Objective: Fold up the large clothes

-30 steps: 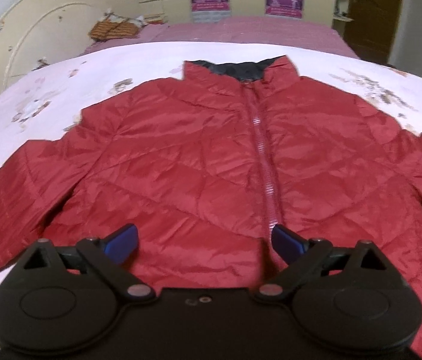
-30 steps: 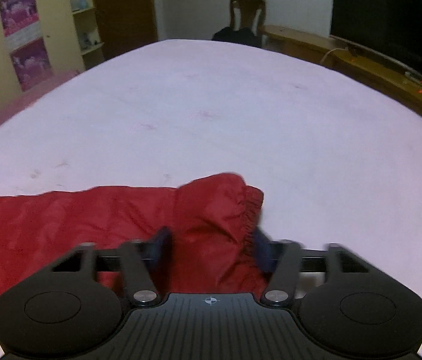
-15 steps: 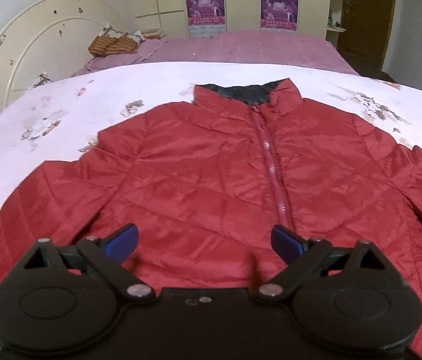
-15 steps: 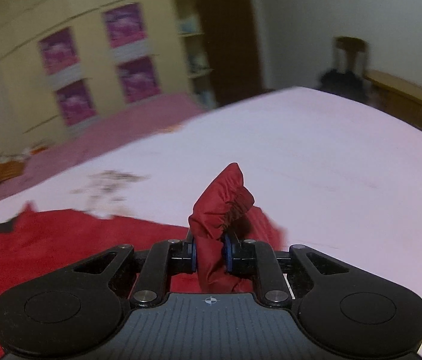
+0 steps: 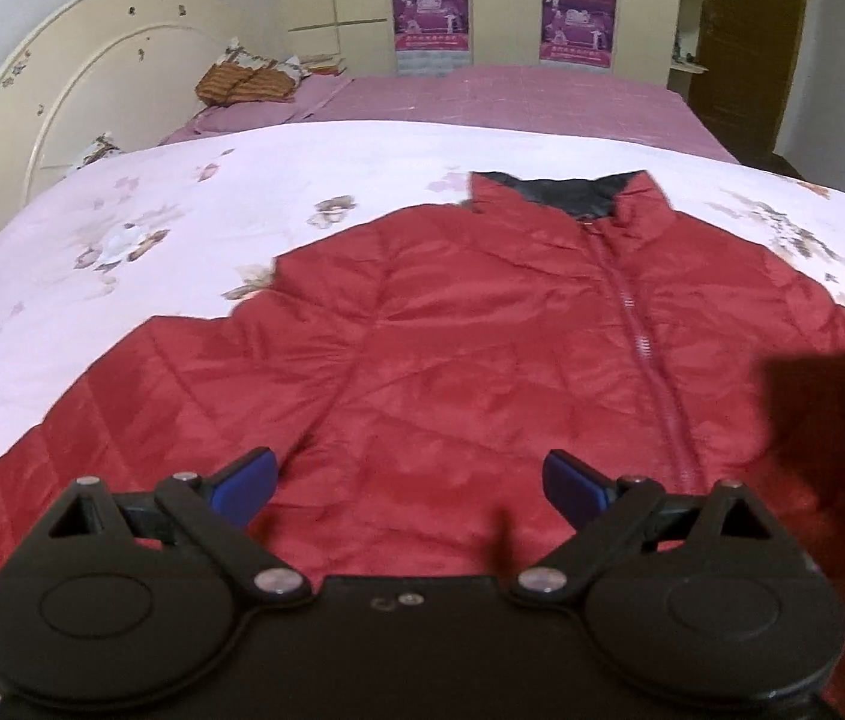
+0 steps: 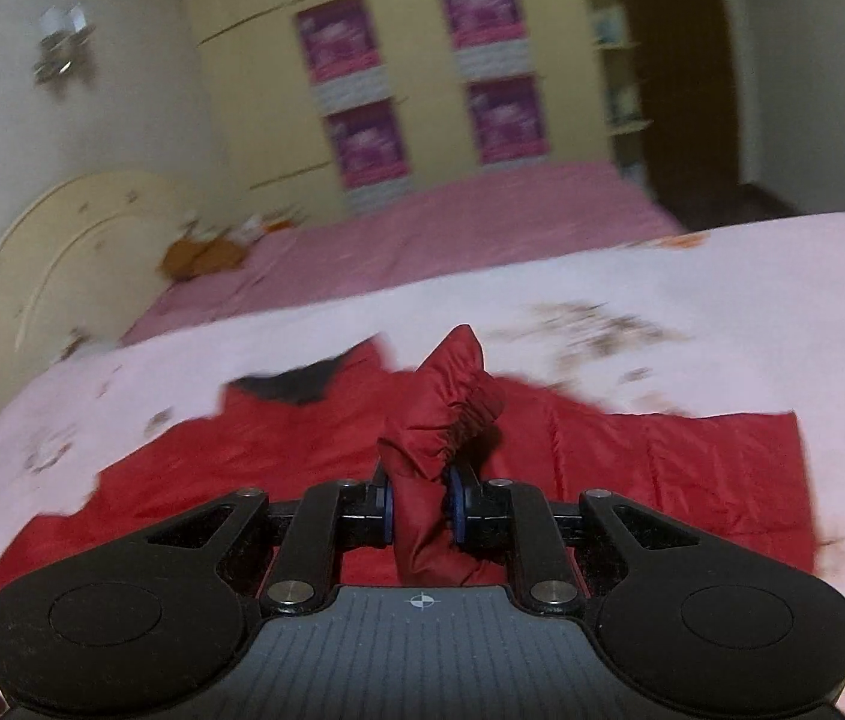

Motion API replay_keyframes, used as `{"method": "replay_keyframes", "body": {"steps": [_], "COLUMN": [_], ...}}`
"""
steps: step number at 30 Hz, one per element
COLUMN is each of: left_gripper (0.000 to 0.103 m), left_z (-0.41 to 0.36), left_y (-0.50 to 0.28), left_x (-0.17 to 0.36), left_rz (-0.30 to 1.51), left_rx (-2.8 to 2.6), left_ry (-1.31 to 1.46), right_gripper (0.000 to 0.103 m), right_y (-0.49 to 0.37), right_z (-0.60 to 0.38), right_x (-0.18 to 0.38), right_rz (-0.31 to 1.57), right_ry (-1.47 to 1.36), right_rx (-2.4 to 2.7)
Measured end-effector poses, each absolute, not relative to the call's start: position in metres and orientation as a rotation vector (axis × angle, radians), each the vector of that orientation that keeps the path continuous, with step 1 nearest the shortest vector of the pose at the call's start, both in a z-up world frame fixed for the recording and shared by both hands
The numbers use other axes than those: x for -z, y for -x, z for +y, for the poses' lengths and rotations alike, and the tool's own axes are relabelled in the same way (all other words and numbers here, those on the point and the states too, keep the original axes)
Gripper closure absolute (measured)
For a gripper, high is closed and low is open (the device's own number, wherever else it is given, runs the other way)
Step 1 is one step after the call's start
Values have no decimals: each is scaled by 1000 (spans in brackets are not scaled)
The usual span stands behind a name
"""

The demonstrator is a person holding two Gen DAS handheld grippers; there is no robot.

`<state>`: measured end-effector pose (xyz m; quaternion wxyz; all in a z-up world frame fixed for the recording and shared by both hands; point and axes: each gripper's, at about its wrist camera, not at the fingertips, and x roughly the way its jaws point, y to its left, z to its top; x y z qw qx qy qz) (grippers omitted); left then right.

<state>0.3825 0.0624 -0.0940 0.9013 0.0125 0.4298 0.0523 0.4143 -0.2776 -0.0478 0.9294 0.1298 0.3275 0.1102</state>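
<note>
Red quilted puffer jacket [image 5: 452,360]: thin synthetic cloth with a slight sheen, stitched in diamond panels, dark matt collar lining. Its elastic-gathered cuff [image 6: 446,420] is crinkled. Pale pink floral bedsheet [image 5: 182,228]: soft matt cloth. Black left claw [image 5: 410,483]: matt plastic, glossy blue pads, shiny metal rivets. Black right claw [image 6: 420,507]: same plastic, ribbed grey panel. Cream headboard [image 5: 80,84]: painted, smooth, chipped.

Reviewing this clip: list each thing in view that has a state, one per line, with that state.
red jacket: spread front up on the bed, zipped, collar at the far end.
sleeve cuff: lifted off the bed, pinched over the jacket body.
right gripper: shut on the sleeve cuff.
left gripper: open, empty, over the jacket's lower part.
bed sheet: spread out, jacket on it.
</note>
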Motion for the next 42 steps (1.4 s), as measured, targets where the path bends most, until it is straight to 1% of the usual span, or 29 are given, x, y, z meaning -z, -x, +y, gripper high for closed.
{"method": "replay_keyframes", "body": {"steps": [6, 11, 12, 13, 14, 15, 16, 21, 26, 29, 30, 31, 32, 34, 35, 36, 37, 40, 42], "left_gripper": [8, 8, 8, 8, 8, 8, 8, 8, 5, 9, 17, 28, 34, 59, 67, 80, 86, 91, 92], "left_z": [91, 104, 105, 106, 107, 107, 107, 97, 63, 45, 40, 37, 35, 37, 37, 38, 40, 49, 56], "left_y": [-386, -389, -389, -389, -388, -388, -388, -388, -392, -398, -402, -405, -409, -412, -415, -415, -415, -414, -410], "left_x": [99, 101, 102, 102, 102, 102, 102, 95, 98, 108, 113, 118, 122, 130, 132, 133, 132, 120, 106], "left_rz": [904, 910, 911, 911, 912, 912, 913, 895, 911, 930, 938, 951, 964, 960, 961, 956, 947, 892, 836], "left_rx": [-135, -140, -138, -132, -124, -120, -114, -29, 97, 140, 149, 155, 163, 172, 166, 161, 153, 136, 116], "left_ry": [-10, 8, 12, 15, 21, 25, 31, 102, 93, 78, 76, 79, 88, 121, 128, 136, 144, 161, 154], "right_gripper": [86, 86, 76, 39, 19, 4, 4, 4, 4, 4, 4, 4, 4, 4, 4, 4, 5, 5, 5], "right_y": [-434, -446, -448, -449, -448, -446, -442, -439, -430, -422, -420, -417, -416, -412, -411, -409, -409, -409, -412], "right_z": [-199, -166, -163, -161, -162, -162, -165, -195, -243, -268, -276, -285, -292, -306, -312, -318, -322, -333, -337], "right_x": [83, 104, 106, 108, 105, 101, 96, 79, 70, 73, 75, 77, 79, 82, 84, 85, 87, 90, 91], "right_rz": [785, 866, 873, 878, 873, 847, 810, 745, 687, 674, 673, 676, 680, 686, 687, 688, 689, 686, 679], "right_ry": [-224, -234, -234, -243, -256, -263, -259, -278, -221, -174, -169, -172, -177, -189, -191, -191, -190, -185, -169], "right_rx": [-351, -411, -419, -430, -436, -430, -425, -372, -244, -170, -148, -129, -113, -81, -68, -53, -42, -11, 2]}}
